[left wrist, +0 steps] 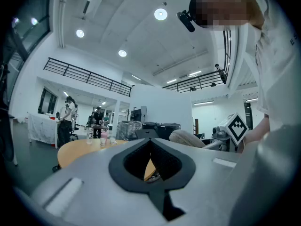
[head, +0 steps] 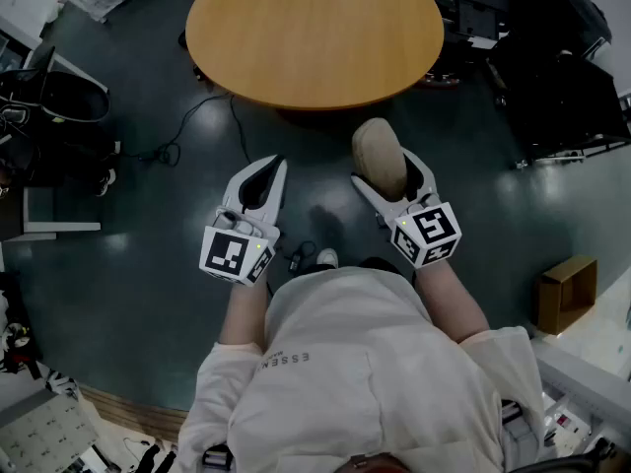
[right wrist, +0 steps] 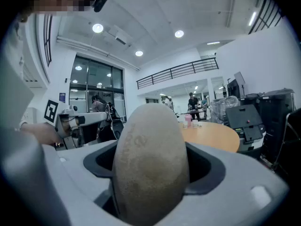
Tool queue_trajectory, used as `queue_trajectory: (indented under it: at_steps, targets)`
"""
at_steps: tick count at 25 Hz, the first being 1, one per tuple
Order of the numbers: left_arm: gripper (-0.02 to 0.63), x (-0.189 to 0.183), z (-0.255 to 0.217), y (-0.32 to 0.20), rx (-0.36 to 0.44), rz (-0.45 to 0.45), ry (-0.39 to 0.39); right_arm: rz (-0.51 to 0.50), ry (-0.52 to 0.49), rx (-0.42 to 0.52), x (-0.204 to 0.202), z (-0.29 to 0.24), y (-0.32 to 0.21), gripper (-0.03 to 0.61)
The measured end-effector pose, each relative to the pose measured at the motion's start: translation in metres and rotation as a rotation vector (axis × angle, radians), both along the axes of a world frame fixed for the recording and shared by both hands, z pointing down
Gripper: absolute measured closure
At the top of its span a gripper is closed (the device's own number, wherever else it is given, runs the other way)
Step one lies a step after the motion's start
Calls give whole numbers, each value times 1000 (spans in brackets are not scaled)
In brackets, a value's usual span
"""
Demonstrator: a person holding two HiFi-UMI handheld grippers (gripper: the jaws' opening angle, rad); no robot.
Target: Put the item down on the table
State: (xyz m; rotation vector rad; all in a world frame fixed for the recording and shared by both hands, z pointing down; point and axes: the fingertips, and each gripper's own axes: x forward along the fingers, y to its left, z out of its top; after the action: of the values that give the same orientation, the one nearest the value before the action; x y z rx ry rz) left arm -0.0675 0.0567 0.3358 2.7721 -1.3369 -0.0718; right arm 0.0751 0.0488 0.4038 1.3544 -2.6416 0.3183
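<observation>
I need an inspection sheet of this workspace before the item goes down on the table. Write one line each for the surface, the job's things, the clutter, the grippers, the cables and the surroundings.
Surface: round wooden table, bare on its near part, ahead of both grippers.
Job's things: tan oval item, held above the floor, not yet on the table.
Clutter: small drink containers at the table's far edge.
Grippers: right gripper closed on the item; left gripper shut, nothing between its jaws.
Cables: black cable looped on the floor by the table's left side.
Surroundings: cardboard box on the floor at right; people standing beyond the table.
</observation>
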Motion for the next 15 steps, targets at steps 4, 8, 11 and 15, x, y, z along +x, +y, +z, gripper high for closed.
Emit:
queue_trajectory:
  at_steps: [4,8,11,15]
  targets:
    - [598,-1,2,2,2,1,2,5,-2,-9,-1,2,3,190]
    - [598,-4,3,0,-2,-5,7,47,-18,-33,4,3,0,190]
    - [598,-7,5,-5,-8,-9,9,71,-44,-41,8,1,-5,190]
    - [598,-9,8,-6,-13,-14,16,91,-59,-57,14,1,-8,190]
